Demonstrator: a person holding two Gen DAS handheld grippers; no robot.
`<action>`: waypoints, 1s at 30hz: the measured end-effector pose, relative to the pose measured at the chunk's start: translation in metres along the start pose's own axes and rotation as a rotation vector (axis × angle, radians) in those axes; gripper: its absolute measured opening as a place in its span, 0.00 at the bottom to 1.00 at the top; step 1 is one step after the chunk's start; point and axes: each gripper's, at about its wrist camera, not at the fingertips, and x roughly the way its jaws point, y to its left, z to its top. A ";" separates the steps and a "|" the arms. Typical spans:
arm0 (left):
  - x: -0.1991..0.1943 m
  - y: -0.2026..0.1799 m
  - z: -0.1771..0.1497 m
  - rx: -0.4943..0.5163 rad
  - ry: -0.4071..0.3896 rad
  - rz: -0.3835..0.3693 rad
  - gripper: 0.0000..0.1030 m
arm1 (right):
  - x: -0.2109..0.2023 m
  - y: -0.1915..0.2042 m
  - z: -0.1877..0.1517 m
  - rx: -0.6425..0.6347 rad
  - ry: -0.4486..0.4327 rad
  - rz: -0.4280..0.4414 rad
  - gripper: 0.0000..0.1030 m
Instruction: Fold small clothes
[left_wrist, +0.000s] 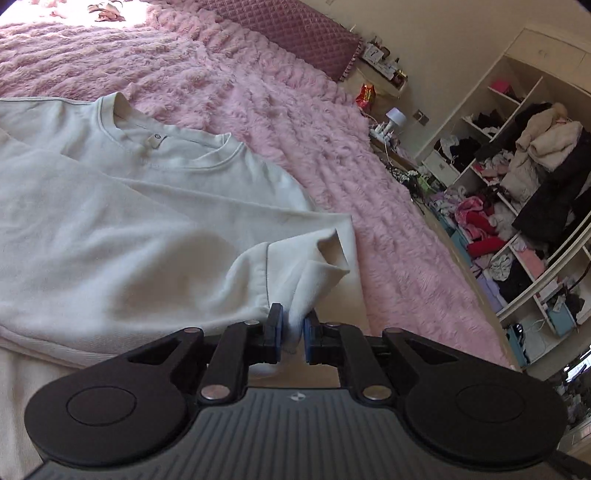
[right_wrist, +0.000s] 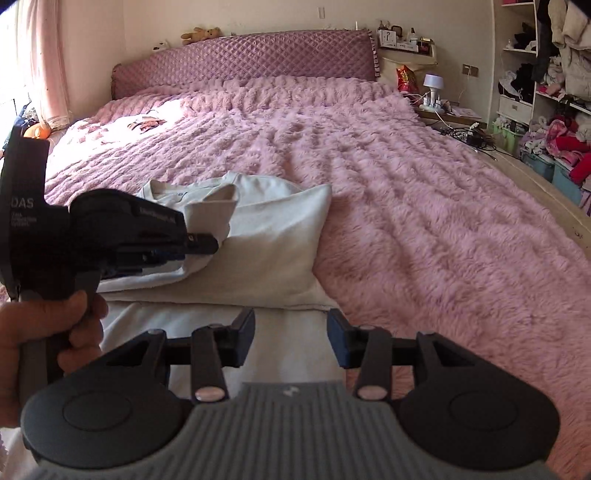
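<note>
While the left gripper (left_wrist: 291, 334) pinches only the sleeve cuff (left_wrist: 314, 258), it may slip out | white sweatshirt (left_wrist: 147, 206) lies partly folded on the fluffy pink bedspread (right_wrist: 406, 206), soft thick knit, ribbed collar | right gripper (right_wrist: 291, 341) hovers wide apart, holding nothing, near the hem.

Daylight pours in from the window side, far ahead and left of the jaws, blowing out a patch of the pink bedspread (right_wrist: 122, 122) to near white. Elsewhere light is soft, shadows faint. Fisheye bends the wardrobe shelves (left_wrist: 517, 177) at the edges; focus is fairly sharp.
</note>
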 end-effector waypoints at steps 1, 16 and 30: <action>0.004 -0.004 -0.003 0.021 0.038 0.005 0.25 | 0.001 -0.003 -0.001 0.005 0.002 -0.003 0.39; -0.174 0.080 0.019 0.255 -0.092 0.246 0.53 | 0.085 0.020 0.049 0.141 -0.027 0.093 0.45; -0.171 0.177 0.011 0.633 -0.038 0.517 0.51 | 0.146 0.041 0.055 0.195 0.072 0.053 0.35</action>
